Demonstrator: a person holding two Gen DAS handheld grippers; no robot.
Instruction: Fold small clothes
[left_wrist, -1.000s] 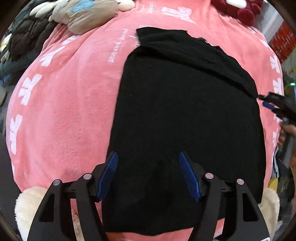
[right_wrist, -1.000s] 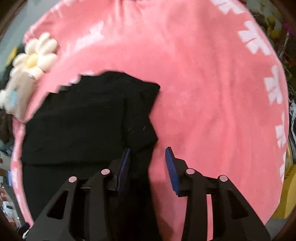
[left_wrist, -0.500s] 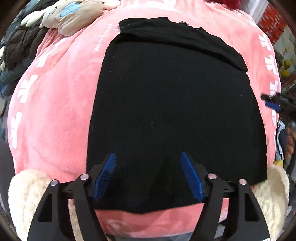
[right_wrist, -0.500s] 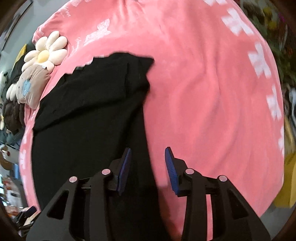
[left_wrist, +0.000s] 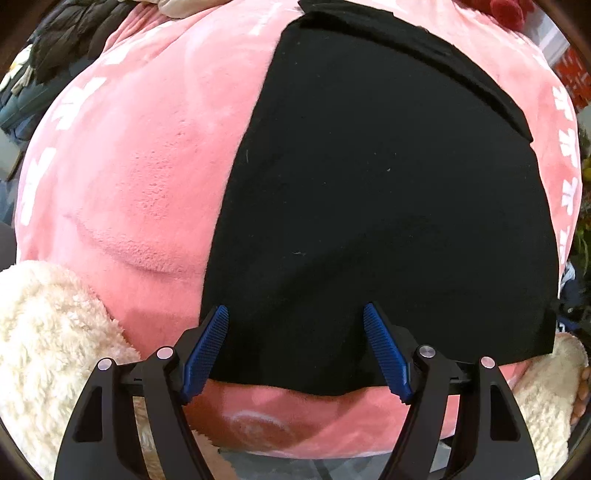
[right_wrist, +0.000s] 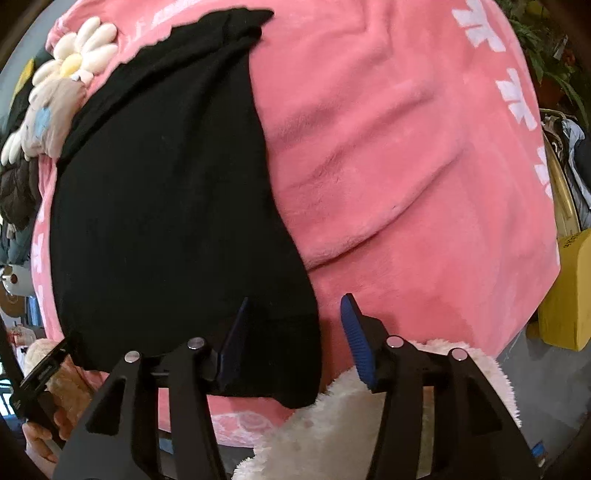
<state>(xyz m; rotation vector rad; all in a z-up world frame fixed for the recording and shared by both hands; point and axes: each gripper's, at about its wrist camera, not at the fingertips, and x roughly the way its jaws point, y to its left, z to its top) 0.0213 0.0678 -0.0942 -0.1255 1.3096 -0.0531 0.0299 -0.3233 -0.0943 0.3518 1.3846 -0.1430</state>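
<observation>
A black garment (left_wrist: 388, 192) lies flat on a big pink plush cushion (left_wrist: 140, 166), with a folded band along its far edge. My left gripper (left_wrist: 295, 347) is open over the garment's near left hem corner, empty. In the right wrist view the same garment (right_wrist: 166, 192) lies on the left of the pink cushion (right_wrist: 406, 147). My right gripper (right_wrist: 293, 338) is open over the garment's near right hem corner, its left finger above the cloth, its right finger above the pink plush. Neither grips the cloth.
Cream fluffy plush paws (left_wrist: 48, 332) (right_wrist: 351, 424) flank the cushion's near edge. A daisy-shaped plush (right_wrist: 74, 59) and dark jackets (left_wrist: 70, 40) lie at the far end. A yellow box (right_wrist: 569, 291) stands at the right. The left gripper's handle and hand (right_wrist: 44, 398) show at lower left.
Both grippers have drawn back from the garment's far end toward its near hem, staying open. The right gripper's opening has widened. The garment lies flat.
</observation>
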